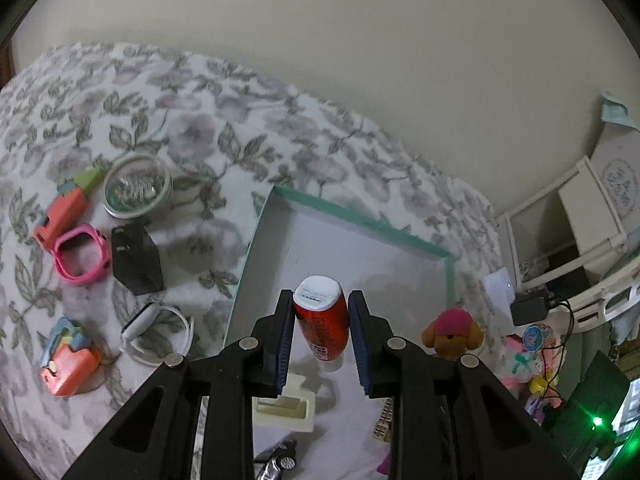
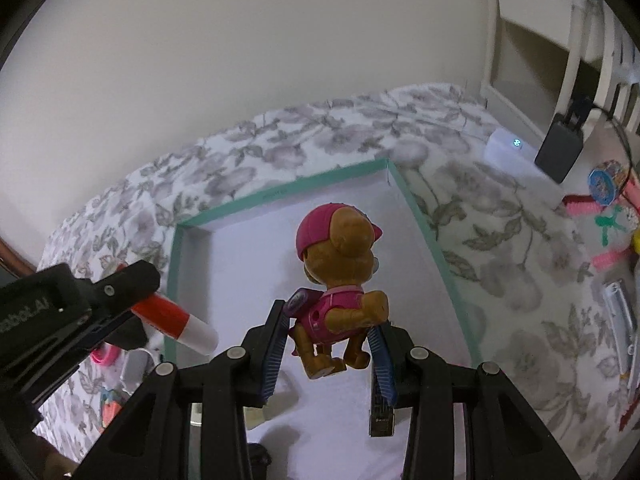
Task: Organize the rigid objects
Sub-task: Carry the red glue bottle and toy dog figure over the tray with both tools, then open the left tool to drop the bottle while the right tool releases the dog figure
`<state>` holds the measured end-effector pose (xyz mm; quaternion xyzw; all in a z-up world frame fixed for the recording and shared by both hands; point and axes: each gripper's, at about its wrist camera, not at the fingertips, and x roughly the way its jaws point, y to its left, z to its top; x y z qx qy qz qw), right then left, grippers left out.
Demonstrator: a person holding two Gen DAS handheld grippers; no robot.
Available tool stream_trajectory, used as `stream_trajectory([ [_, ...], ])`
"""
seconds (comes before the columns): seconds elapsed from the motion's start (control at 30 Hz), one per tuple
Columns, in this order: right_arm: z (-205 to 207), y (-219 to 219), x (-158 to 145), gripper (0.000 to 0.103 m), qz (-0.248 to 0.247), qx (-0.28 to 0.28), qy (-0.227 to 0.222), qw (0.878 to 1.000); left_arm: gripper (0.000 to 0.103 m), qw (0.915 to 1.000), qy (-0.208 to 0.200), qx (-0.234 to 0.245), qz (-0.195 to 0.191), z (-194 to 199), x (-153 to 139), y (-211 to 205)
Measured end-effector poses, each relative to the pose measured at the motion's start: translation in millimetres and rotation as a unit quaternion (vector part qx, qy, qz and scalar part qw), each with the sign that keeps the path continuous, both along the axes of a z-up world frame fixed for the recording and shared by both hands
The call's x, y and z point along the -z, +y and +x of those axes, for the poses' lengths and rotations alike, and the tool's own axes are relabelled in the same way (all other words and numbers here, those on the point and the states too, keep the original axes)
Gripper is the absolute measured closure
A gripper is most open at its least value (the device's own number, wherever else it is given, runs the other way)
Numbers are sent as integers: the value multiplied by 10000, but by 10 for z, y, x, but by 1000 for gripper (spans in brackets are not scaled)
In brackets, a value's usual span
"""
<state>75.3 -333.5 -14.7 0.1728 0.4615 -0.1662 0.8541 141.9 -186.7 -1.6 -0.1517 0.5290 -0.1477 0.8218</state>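
My left gripper (image 1: 322, 336) is shut on a red tube with a white cap (image 1: 322, 322) and holds it over the white tray with a teal rim (image 1: 360, 220). The tube also shows in the right wrist view (image 2: 176, 322), at the tray's left rim (image 2: 280, 194). My right gripper (image 2: 330, 354) is shut on a brown toy dog in pink cap and suit (image 2: 340, 280), held above the tray. The dog shows at the right in the left wrist view (image 1: 452, 334).
Left of the tray on the floral bedspread lie a round tin (image 1: 138, 190), a black charger (image 1: 136, 262), a pink watch case (image 1: 82, 256), a white band (image 1: 158, 334) and orange toys (image 1: 70, 362). A cream block (image 1: 286, 406) and toy car (image 1: 280, 460) lie in the tray. White shelves (image 1: 572, 220) stand right.
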Motion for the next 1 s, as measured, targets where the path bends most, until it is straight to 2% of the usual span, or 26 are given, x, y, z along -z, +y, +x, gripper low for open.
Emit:
stream_trajectory([
  [0.17, 79, 25, 223, 61, -92, -112, 301, 9994, 75, 9997, 229, -9, 100, 102, 279, 2],
  [0.33, 134, 30, 317, 61, -155, -199, 406, 9989, 75, 9992, 382, 2, 99, 149, 452, 7],
  [0.5, 151, 29, 383, 61, -137, -234, 522, 9983, 75, 9993, 314, 92, 165, 157, 488, -28],
  [0.8, 161, 66, 397, 61, -190, -360, 573, 9975, 74, 9977, 621, 57, 254, 186, 709, -12],
  [0.87, 164, 63, 399, 61, -183, -358, 577, 9975, 74, 9975, 677, 62, 187, 191, 720, 1],
  [1.0, 171, 75, 402, 60, -212, -362, 614, 9972, 74, 9972, 669, 144, 302, 165, 666, -8],
])
